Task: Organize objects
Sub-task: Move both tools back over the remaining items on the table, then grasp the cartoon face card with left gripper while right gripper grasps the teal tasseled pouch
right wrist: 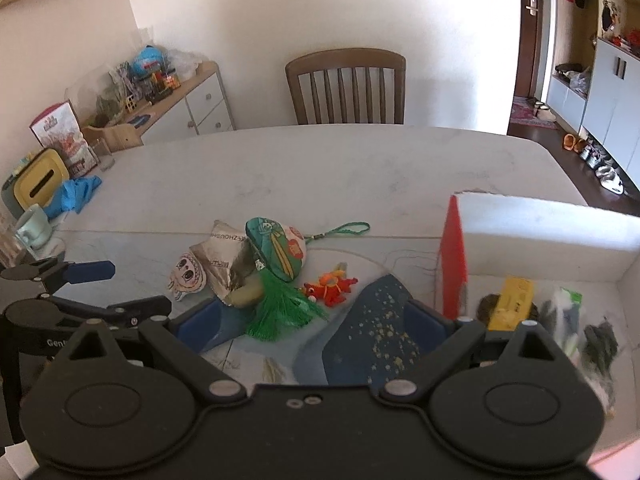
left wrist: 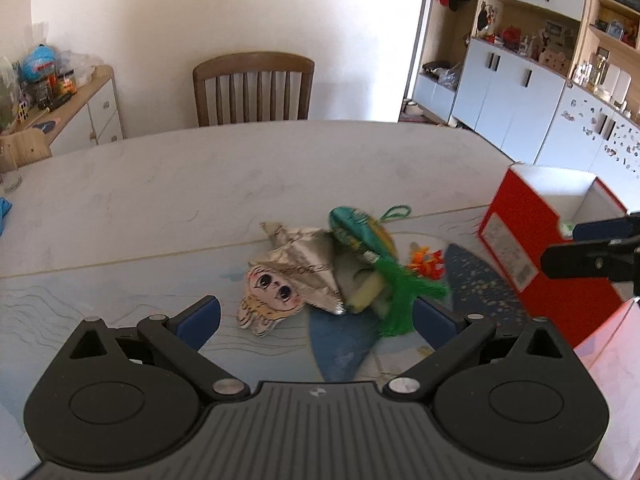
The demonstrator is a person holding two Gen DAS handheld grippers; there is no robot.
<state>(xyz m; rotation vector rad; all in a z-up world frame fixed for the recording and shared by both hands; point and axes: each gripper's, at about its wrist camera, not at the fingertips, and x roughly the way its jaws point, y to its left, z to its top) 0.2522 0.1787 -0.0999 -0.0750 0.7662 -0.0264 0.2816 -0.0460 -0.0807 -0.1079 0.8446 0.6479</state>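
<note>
One pale desk [right wrist: 320, 168] holds a red-and-white box [right wrist: 540, 220] at the right, with a small pile of toys beside it: a green pouch with a tassel [right wrist: 276, 256], a silver wrapper [right wrist: 224, 256], and an orange crab [right wrist: 332, 286]. Both the left gripper [left wrist: 316, 320] and right gripper [right wrist: 308, 320] hover near the pile, fingers spread wide apart, holding nothing.

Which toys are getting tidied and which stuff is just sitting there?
For the job: sachet, tassel, red crab, face card, silver wrapper, red box.
Lying about: chair, blue cloth, mug, yellow box.
</note>
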